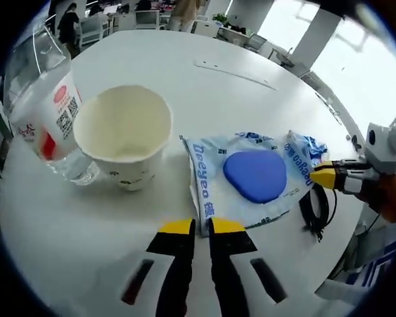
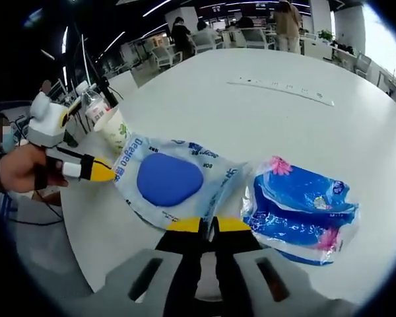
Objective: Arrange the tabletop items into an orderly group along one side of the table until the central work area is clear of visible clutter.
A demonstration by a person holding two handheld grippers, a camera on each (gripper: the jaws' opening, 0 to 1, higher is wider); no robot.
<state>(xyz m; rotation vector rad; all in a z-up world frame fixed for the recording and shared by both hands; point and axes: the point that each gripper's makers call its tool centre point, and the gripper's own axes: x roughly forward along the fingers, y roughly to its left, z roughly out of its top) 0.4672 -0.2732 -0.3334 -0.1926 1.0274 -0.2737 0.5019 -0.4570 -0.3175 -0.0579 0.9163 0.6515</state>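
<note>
Both our claws pinch the wipes pack flat on the bench: left claw and right claw closed on opposite edges, cup just beside

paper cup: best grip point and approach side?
Pinch the rim of the paper cup on its near right side, one tong inside, one outside. It stands upright and open-mouthed, too wide to span whole. The bottle leans close on its left, so come from the side of the wipes pack, probably with the left tongs.
</note>
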